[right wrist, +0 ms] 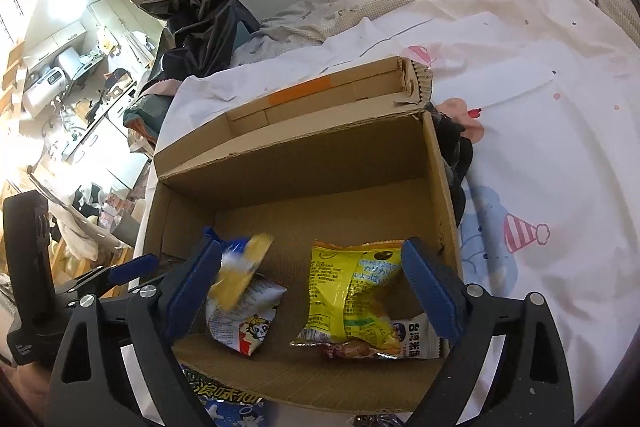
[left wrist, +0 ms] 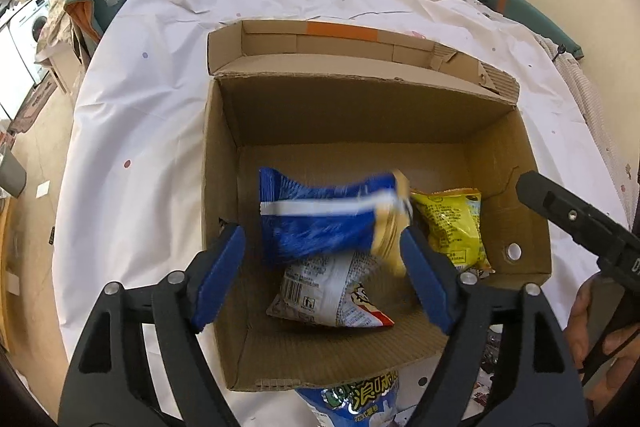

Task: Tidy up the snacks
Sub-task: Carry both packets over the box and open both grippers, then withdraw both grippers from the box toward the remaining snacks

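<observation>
Inside the open brown cardboard box point(left wrist: 224, 155) on the white sheet, a blurred blue-and-yellow snack bag point(left wrist: 332, 215) sits between the spread, empty fingers of the left gripper point(left wrist: 320, 275), above a white printed snack packet point(left wrist: 328, 291) on the box floor. A yellow snack bag point(right wrist: 348, 291) lies toward the box's right wall, framed by the right gripper point(right wrist: 316, 291), whose fingers gape wide and hold nothing.
</observation>
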Motion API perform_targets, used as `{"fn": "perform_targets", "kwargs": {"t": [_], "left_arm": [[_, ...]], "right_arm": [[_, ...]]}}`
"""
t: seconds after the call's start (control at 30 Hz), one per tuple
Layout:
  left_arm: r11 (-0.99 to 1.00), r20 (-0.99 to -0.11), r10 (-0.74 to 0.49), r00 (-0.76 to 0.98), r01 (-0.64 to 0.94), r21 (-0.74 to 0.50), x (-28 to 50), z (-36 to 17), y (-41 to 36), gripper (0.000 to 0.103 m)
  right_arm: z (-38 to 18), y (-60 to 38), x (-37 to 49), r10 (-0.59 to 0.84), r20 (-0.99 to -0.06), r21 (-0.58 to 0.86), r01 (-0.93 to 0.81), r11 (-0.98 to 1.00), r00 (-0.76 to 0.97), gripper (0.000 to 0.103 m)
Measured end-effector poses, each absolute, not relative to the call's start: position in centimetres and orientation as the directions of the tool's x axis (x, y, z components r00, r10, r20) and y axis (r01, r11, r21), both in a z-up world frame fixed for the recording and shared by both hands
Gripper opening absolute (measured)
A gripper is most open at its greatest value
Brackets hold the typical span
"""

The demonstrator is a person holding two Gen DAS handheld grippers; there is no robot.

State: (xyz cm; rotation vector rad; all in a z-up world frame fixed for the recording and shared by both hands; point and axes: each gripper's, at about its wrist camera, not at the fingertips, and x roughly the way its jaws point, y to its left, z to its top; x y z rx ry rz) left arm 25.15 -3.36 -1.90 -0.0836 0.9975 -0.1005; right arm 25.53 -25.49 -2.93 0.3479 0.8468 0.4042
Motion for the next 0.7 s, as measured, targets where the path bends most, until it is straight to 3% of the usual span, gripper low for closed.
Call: {"fn": "perform_targets", "kwargs": {"t": [0.47, 0.57, 0.7], "left_arm": [[0.993, -0.807, -0.118, 0.578, 0.045, -0.113, 22.8, -0.1, -2.6, 0.078], [0.994, -0.800, -0.104, 0.590, 0.036, -0.102, 21.9, 0.3, -2.3, 0.085], [0.993, -0.803, -0.102, 0.587, 0.012, -0.117, 20.5, 0.4, -1.5, 0.085]], "right_arm": [[-1.4, -26.5, 22.9, 0.467, -0.632, 0.465, -0.179, 0.867, 0.618, 0.094], [-1.1, -26.6, 21.6, 0.448, -0.647, 0.438, -0.181, 0.881, 0.617, 0.094], [-0.8, -27.0, 20.3, 0.435, -0.655, 0.427, -0.173, 0.888, 0.618, 0.094]]}}
